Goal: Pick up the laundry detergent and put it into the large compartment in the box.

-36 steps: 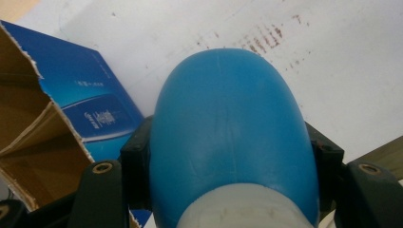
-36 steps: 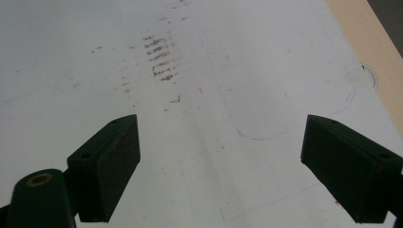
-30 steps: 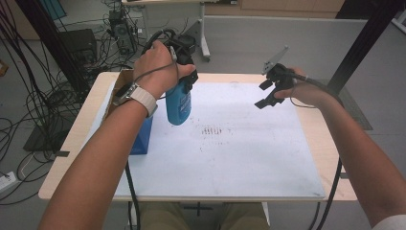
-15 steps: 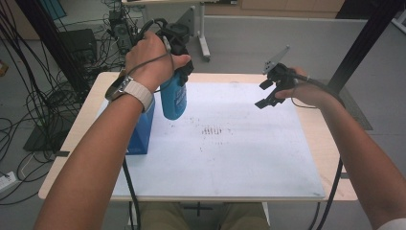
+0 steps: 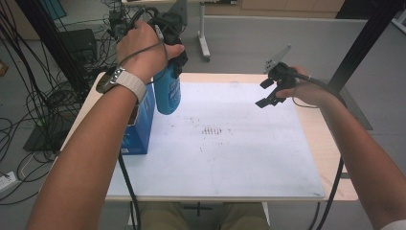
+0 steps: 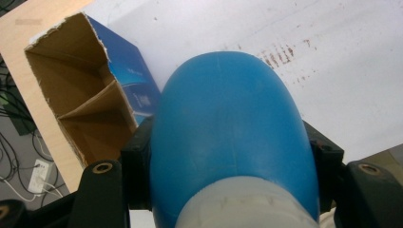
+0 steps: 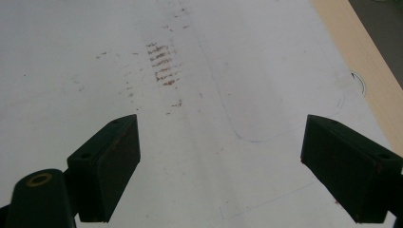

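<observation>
A blue bottle (image 5: 167, 93) with a white neck hangs bottom-down above the table's far left, clear of the surface. My left gripper (image 5: 175, 63) is shut on it near the neck. In the left gripper view both black jaws press the sides of the bottle (image 6: 228, 123), and the left gripper (image 6: 230, 164) looks down over it. Under and beside the bottle stands an open blue cardboard box (image 5: 141, 129), its brown inside (image 6: 85, 95) split by a divider. My right gripper (image 5: 265, 93) hovers over the right part of the table, open, with nothing between the jaws (image 7: 221, 161).
A white sheet (image 5: 230, 158) covers most of the wooden table (image 5: 323, 143) and bears small brown marks (image 5: 210, 130) near its middle. Cables and black stands (image 5: 57, 57) crowd the floor at the left. A black post (image 5: 364, 43) rises at the right.
My left gripper has lifted the blue bottle higher and a little toward the table's far edge. The right gripper has stayed in place, still open.
</observation>
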Demonstrator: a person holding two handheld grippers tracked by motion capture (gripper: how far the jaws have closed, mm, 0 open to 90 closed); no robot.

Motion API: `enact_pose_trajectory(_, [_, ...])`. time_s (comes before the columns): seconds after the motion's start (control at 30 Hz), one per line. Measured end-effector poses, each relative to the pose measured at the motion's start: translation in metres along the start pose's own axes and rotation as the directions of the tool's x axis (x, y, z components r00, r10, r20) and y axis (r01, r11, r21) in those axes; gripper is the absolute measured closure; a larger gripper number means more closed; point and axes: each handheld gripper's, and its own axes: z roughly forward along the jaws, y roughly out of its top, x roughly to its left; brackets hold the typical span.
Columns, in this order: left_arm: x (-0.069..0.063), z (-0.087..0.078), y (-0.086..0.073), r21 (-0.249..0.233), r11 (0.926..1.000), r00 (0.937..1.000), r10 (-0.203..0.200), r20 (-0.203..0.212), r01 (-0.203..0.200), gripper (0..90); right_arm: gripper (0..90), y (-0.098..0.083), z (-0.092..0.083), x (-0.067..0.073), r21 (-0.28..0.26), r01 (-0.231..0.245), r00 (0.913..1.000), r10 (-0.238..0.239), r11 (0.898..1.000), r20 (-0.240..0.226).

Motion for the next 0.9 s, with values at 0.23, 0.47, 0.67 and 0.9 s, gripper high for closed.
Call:
enact_pose_trajectory(0.23, [0.008, -0.007, 0.0, 0.003, 0.9998, 0.9998, -0.02, -0.01, 0.02, 37.5, 12.6, -0.001, 0.0, 0.0, 0.0, -0.004, 1.0, 0.004, 1.0, 0.001])
enact_pose_trajectory(0.47, [0.018, -0.013, -0.001, -0.011, 0.9982, 0.998, -0.058, -0.022, 0.058, 37.5, 12.6, 0.001, 0.003, 0.001, 0.003, 0.003, 1.0, -0.003, 1.0, -0.005])
enact_pose_trajectory(0.67, [0.023, -0.017, -0.002, -0.02, 0.9974, 0.9972, -0.069, -0.028, 0.069, 37.5, 12.6, 0.003, 0.003, 0.0, 0.0, 0.002, 1.0, -0.002, 1.0, -0.004])
enact_pose_trajectory(0.9, [0.029, -0.023, -0.002, -0.02, 0.9965, 0.9961, -0.082, -0.033, 0.081, 37.5, 12.6, 0.005, 0.004, -0.001, 0.001, 0.006, 1.0, -0.006, 1.0, -0.003])
